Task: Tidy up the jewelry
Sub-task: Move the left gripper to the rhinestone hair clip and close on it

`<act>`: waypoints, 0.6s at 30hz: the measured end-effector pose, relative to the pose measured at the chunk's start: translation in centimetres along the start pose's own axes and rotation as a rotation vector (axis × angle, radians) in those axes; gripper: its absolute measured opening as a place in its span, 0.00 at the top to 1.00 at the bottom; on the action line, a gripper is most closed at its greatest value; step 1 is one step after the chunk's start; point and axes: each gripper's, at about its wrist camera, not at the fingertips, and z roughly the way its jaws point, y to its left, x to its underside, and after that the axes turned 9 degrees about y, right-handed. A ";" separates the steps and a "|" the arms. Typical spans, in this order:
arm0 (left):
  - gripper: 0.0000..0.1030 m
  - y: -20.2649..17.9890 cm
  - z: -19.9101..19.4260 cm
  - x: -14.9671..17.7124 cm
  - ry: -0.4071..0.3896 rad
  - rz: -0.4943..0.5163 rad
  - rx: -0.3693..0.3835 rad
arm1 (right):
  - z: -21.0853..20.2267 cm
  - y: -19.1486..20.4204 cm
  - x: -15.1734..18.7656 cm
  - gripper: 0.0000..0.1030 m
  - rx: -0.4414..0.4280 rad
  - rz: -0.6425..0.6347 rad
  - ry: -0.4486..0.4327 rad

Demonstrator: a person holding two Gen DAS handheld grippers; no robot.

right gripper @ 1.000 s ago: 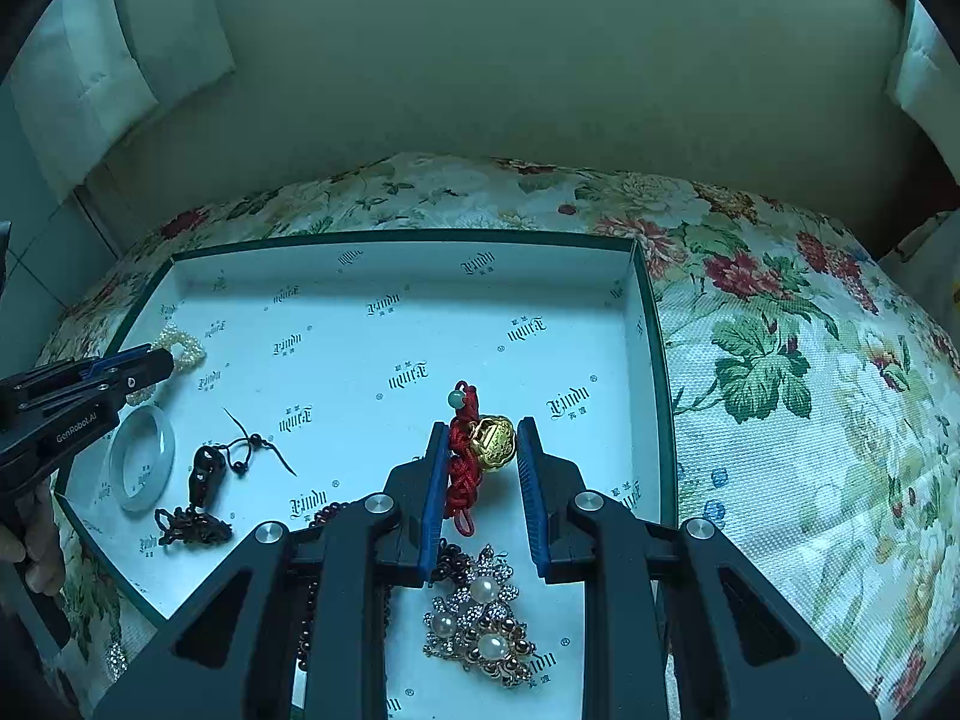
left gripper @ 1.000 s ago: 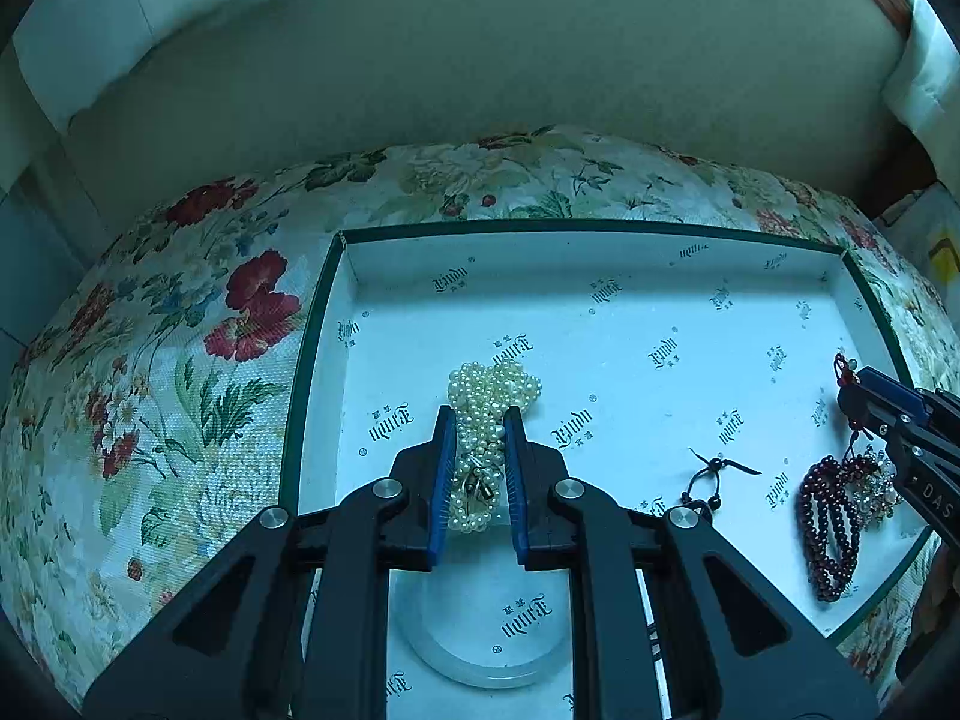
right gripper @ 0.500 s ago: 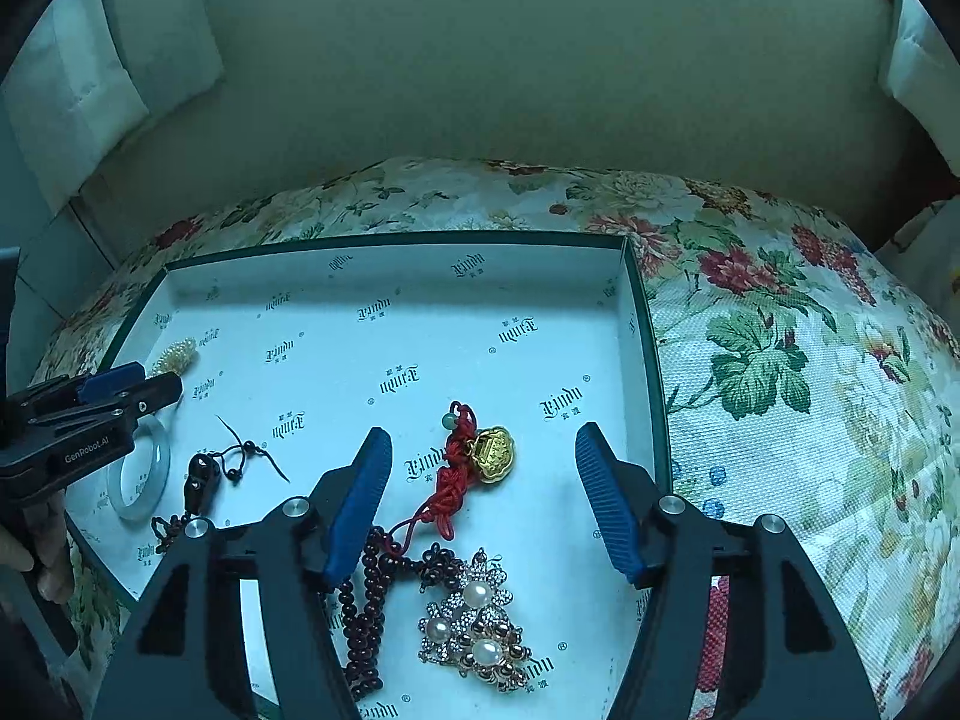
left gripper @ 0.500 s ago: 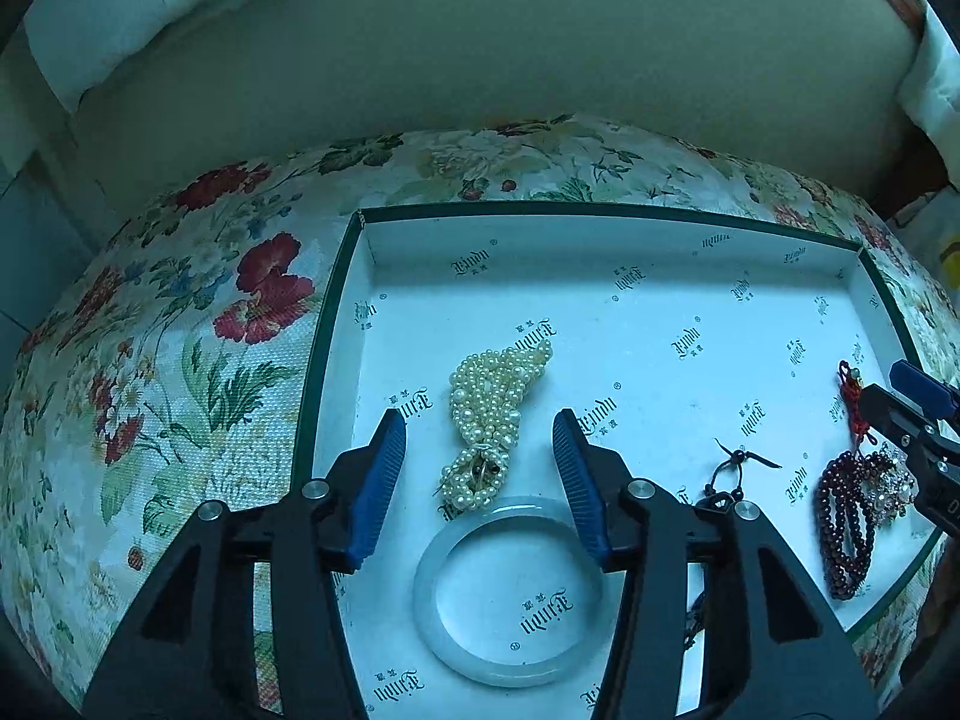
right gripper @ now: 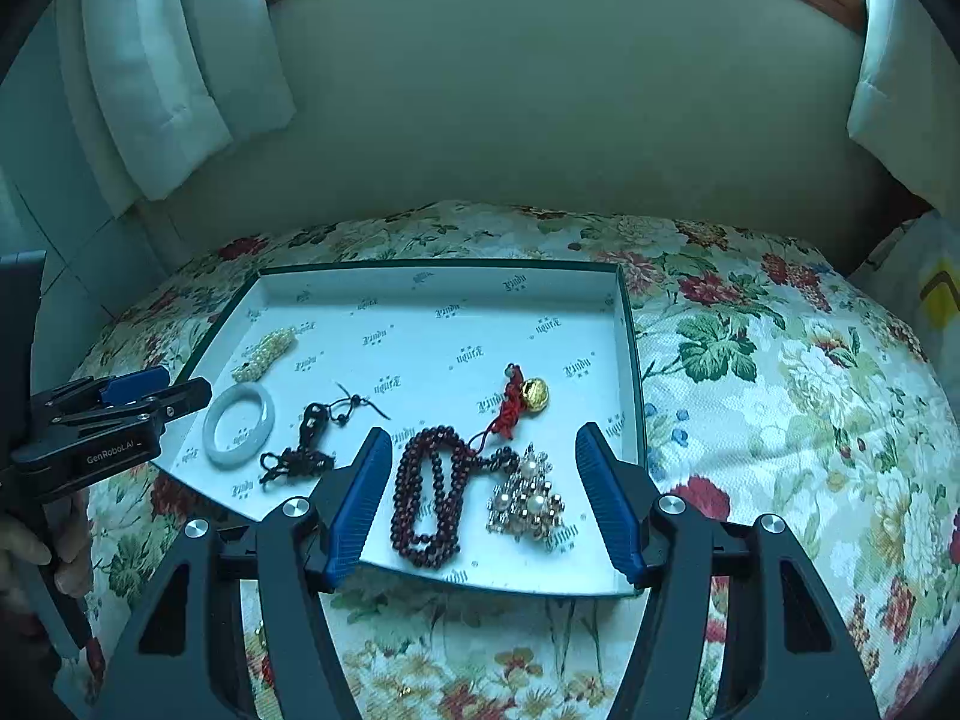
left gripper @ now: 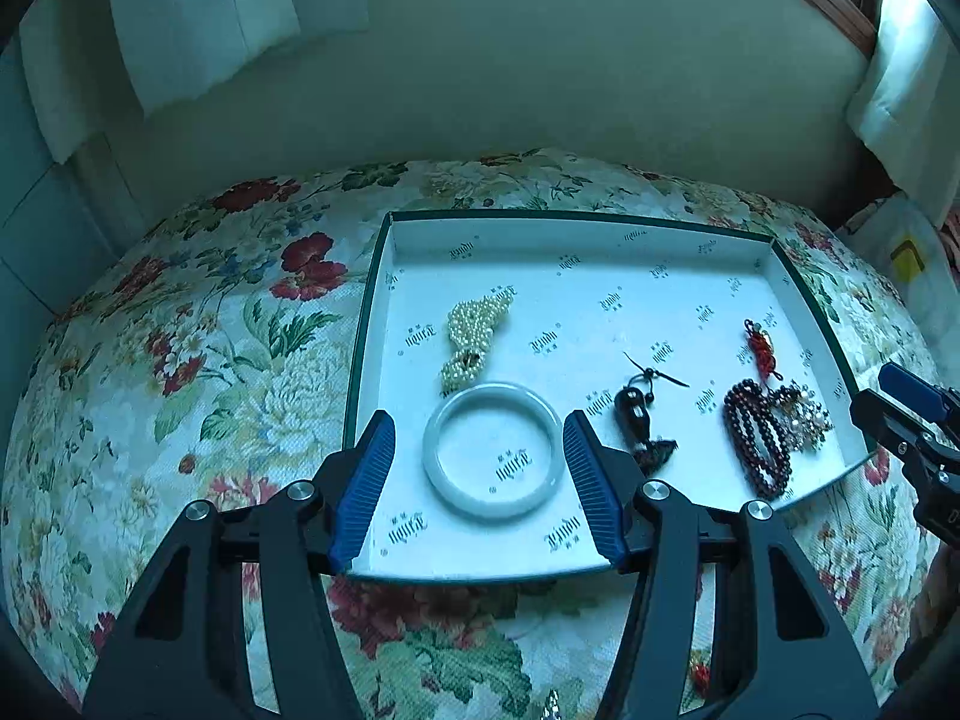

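Note:
A shallow white tray (left gripper: 600, 252) (right gripper: 420, 282) with a green rim holds the jewelry. In it lie a pearl strand (left gripper: 474, 333) (right gripper: 267, 353), a pale jade bangle (left gripper: 492, 450) (right gripper: 239, 426), a dark pendant on a cord (left gripper: 639, 420) (right gripper: 309, 438), a dark red bead string (left gripper: 756, 438) (right gripper: 429, 495), a red knot with a gold charm (left gripper: 761, 348) (right gripper: 525, 399) and a crystal pearl brooch (left gripper: 807, 417) (right gripper: 528, 501). My left gripper (left gripper: 480, 483) is open and empty, above the tray's near edge. My right gripper (right gripper: 483, 495) is open and empty, above the beads and brooch.
The tray lies on a floral cushion (left gripper: 180, 360) (right gripper: 780, 390). A plain wall and white curtains (right gripper: 168, 60) stand behind. A white bag with a yellow mark (left gripper: 906, 258) sits at the far right.
Both grippers opened, letting go of the pearl strand and the red knot charm, then pulled back and up from the tray. The jewelry stays where it was laid.

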 end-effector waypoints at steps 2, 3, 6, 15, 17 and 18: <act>0.44 -0.1 -0.7 1.1 0.001 0.000 0.008 | -0.7 0.0 1.1 0.39 -0.001 0.002 0.008; 0.44 -0.2 -1.1 1.6 0.000 0.001 0.010 | -0.9 0.1 1.7 0.39 0.001 0.004 0.013; 0.44 -0.3 -1.9 3.1 0.003 0.004 0.011 | -1.6 0.2 3.4 0.39 0.016 0.004 0.028; 0.44 0.0 -2.5 7.6 0.049 -0.009 0.012 | -1.9 0.6 8.1 0.45 0.010 0.018 0.107; 0.44 0.0 -2.4 8.5 0.061 -0.013 0.009 | -1.8 0.7 9.0 0.45 0.007 0.020 0.123; 0.44 0.1 -2.3 8.9 0.068 -0.015 0.011 | -1.8 0.7 9.4 0.46 0.004 0.023 0.130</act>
